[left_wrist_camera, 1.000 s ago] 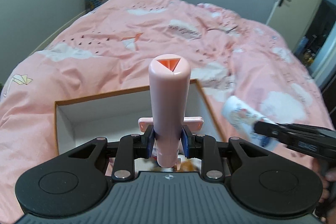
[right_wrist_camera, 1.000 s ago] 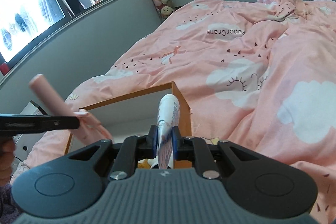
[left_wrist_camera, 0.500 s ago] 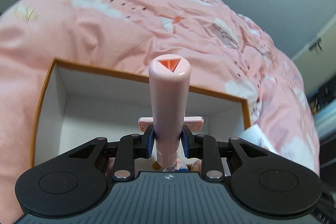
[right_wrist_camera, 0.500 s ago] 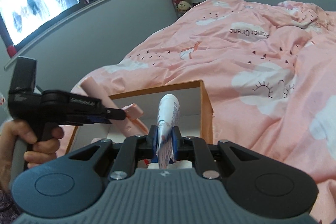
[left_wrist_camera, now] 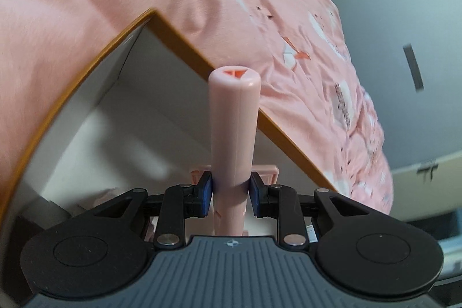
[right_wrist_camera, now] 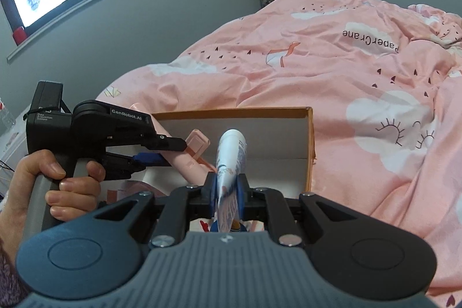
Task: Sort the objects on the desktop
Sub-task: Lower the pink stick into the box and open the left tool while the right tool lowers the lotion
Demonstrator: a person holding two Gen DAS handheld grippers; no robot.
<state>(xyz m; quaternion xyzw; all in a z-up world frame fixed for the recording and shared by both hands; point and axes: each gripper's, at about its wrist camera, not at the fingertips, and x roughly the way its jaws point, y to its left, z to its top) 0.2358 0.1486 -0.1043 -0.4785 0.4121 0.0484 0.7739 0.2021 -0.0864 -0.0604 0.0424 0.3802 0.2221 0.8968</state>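
Two hand-held grippers over box (right_wrist_camera: 309,146): left (left_wrist_camera: 231,188) clamps pink tube (left_wrist_camera: 234,129), right (right_wrist_camera: 228,188) clamps printed tube (right_wrist_camera: 231,158).

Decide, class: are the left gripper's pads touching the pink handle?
Touching. The left wrist view shows both blue pads pressed against the pink handle, with no gap on either side.

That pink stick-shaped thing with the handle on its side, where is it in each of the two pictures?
Left wrist view: the pink stick stands dead centre, pinched by the left tool, pointing up the picture over the box.
Right wrist view: it lies at left of centre, slanting, held by the left tool in the person's hand.
Shared landmark: the orange-rimmed box on the pink bedcover.
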